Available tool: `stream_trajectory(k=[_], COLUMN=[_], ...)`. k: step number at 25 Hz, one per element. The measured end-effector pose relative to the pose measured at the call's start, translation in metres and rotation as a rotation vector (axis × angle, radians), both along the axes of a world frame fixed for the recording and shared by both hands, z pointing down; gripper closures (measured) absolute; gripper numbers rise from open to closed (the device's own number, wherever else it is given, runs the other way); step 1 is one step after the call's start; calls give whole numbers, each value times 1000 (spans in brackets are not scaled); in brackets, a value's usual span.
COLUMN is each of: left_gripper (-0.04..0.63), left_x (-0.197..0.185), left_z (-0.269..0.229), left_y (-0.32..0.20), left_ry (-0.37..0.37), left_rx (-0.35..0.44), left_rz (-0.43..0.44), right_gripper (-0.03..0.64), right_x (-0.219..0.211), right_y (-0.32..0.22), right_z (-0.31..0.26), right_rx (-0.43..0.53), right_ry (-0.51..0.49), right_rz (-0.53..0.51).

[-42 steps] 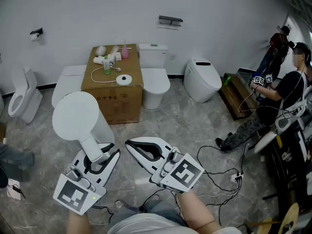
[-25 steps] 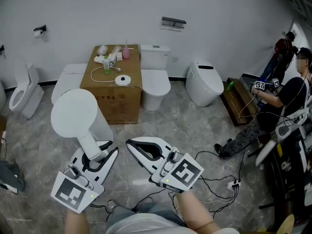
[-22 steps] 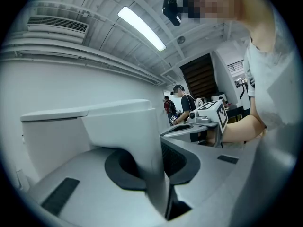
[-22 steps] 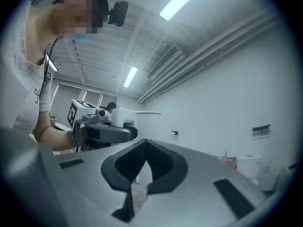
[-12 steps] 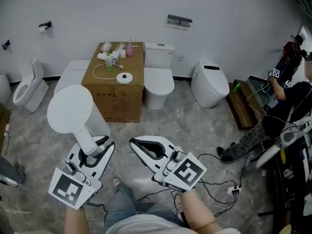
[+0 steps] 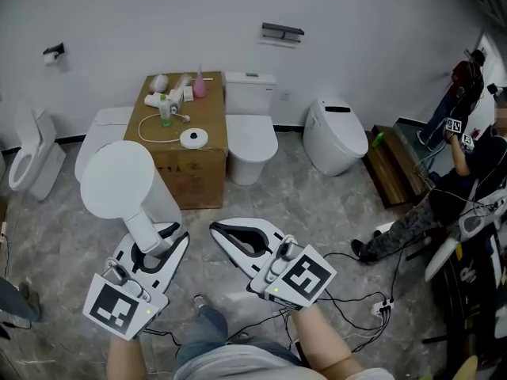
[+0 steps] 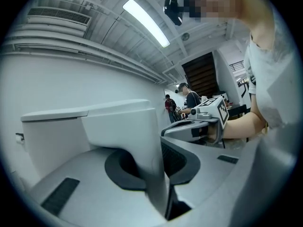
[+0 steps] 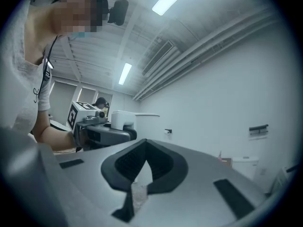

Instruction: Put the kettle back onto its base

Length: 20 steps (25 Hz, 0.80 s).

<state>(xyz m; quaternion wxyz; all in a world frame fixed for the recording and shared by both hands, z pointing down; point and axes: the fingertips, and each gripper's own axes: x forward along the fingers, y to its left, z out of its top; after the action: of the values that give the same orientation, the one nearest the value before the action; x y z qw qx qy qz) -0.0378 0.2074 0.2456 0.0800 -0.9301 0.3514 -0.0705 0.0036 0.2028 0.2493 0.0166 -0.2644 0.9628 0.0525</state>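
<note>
A large white kettle (image 6: 119,179) hangs at the lower left of the head view. My left gripper (image 6: 154,236) is shut on its handle (image 7: 142,141). In the left gripper view the white handle fills the gap between the dark pads of that gripper (image 7: 158,160). The round white base (image 6: 191,138) lies on top of a cardboard box (image 6: 194,172), farther off than the kettle and to its right, with its cord looped beside it. My right gripper (image 6: 215,229) floats to the right of the kettle, shut with nothing in it (image 8: 144,148).
Small bottles (image 6: 166,109) stand at the back of the box. White toilets (image 6: 249,133) (image 6: 337,137) (image 6: 24,161) line the far wall. Cables (image 6: 356,267) trail over the floor at the right, near a seated person (image 6: 451,188).
Both grippers and the kettle have travelled across the floor with the person's steps, and the box has shifted slightly in view. Neither grip has changed.
</note>
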Motion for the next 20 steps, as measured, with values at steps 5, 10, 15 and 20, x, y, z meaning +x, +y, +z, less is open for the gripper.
stream_trajectory(k=[5,10,15,20], left_gripper=[525,525,525,524], left_x=[-19,-37,-51,-57], left_z=[-3,0,3,14], left_y=[-51,-86,-116,-137], left_ry=[-26,-60,-21,-25], left_rx=[29,34,10,-12], left_rz=[45,86,101,95], right_gripper=[609,609,609,609], right_x=[-26,-49,-62,-69], right_y=[-57,-95,-125,-146], right_z=[-10,-11,-6,0], right_rx=[45,51,26,27], right_ry=[-4,15,48,49], right_rz=[23,47,58,57])
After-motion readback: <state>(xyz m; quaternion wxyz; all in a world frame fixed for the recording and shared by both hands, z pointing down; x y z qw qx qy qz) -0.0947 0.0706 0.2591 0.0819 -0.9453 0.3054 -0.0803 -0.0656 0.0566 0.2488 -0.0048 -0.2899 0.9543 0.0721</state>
